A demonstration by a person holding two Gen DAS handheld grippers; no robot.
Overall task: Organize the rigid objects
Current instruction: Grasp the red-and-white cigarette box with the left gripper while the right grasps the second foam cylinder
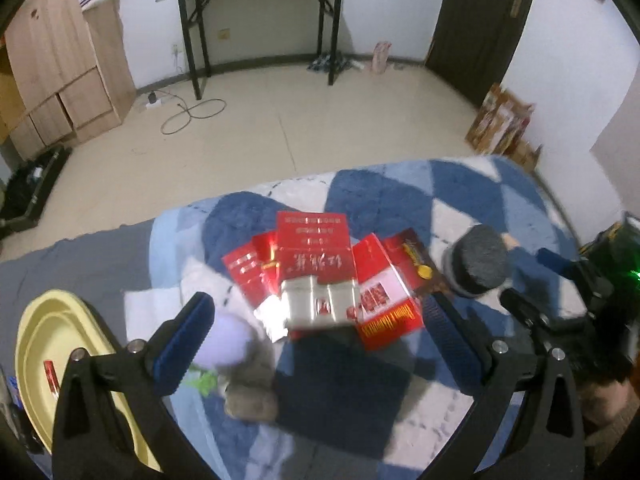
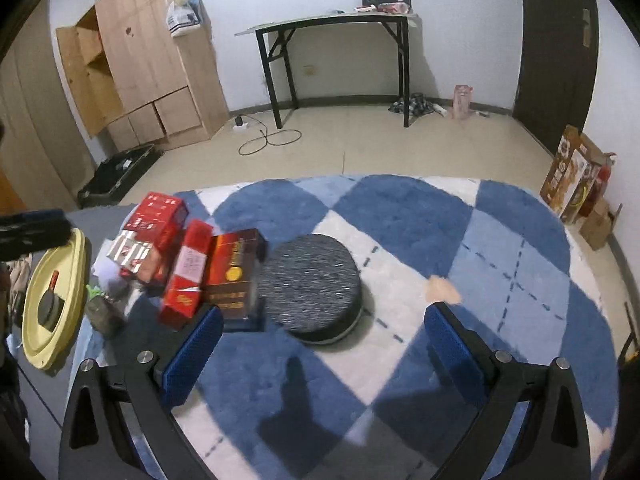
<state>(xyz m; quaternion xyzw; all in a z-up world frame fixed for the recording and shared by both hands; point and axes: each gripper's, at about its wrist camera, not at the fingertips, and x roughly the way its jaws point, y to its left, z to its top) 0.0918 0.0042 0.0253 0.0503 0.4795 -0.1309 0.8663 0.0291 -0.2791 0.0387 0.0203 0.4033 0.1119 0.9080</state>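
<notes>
Your count on the rug:
You have five packs, four red (image 1: 316,256) (image 1: 246,276) (image 1: 384,296) (image 1: 267,258) and one dark brown (image 2: 236,276), plus one round grey tin (image 2: 312,284), one yellow tray (image 2: 56,280), and two grippers (image 1: 316,340) (image 2: 324,344).

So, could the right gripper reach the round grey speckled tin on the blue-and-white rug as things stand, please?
Probably yes: the right gripper is open, and the round grey speckled tin lies directly ahead with nothing between.
</notes>
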